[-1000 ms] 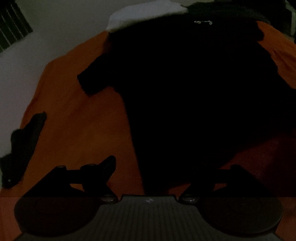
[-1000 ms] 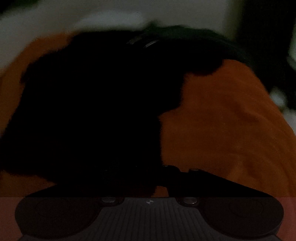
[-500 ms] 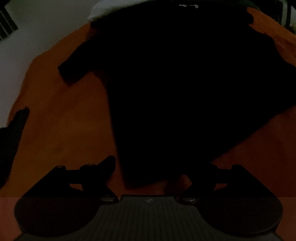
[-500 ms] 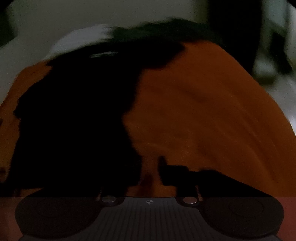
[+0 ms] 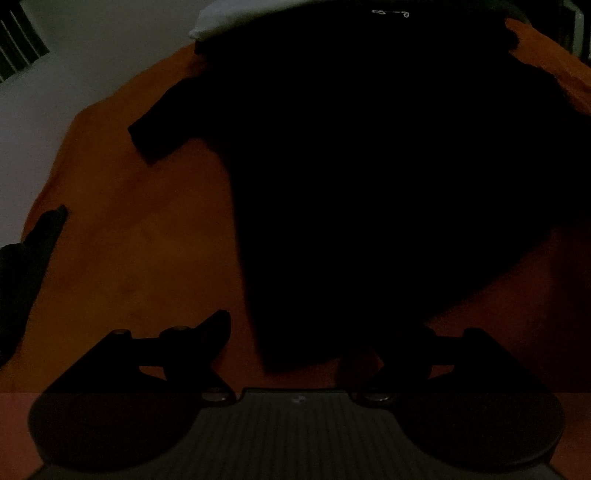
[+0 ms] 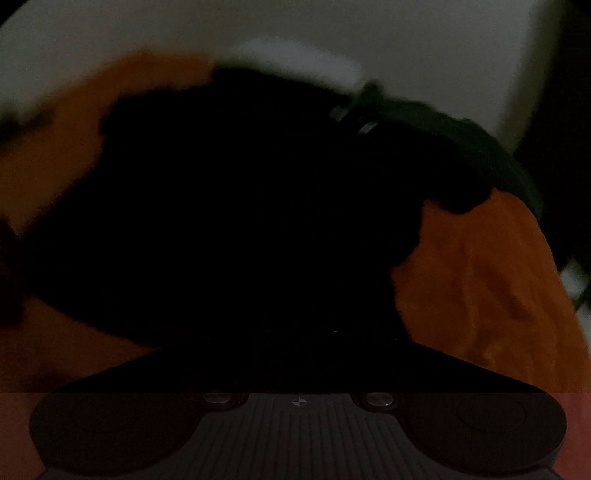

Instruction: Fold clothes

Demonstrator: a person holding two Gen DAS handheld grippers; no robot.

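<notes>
Currently left hand-held gripper (image 5: 314,339) is hovering spread around black shirt (image 5: 369,166) hem on orange bed (image 5: 129,240); right hand-held gripper (image 6: 295,354) is pressed together, grip indiscernible.

An orange cover (image 5: 140,251) spreads across the surface beneath my tool, smooth and nearly flat in the left wrist view, while in the right wrist view its right part (image 6: 491,288) lies in soft rumples. At the far edge of the cover sits a white cushion or pillow (image 5: 229,18), seen in the right wrist view as a blurred pale band (image 6: 295,62), and beyond it I see a plain pale wall (image 5: 96,48). A dark slatted panel (image 5: 18,44) occupies the upper left corner of the left wrist view, too dim to identify further.
</notes>
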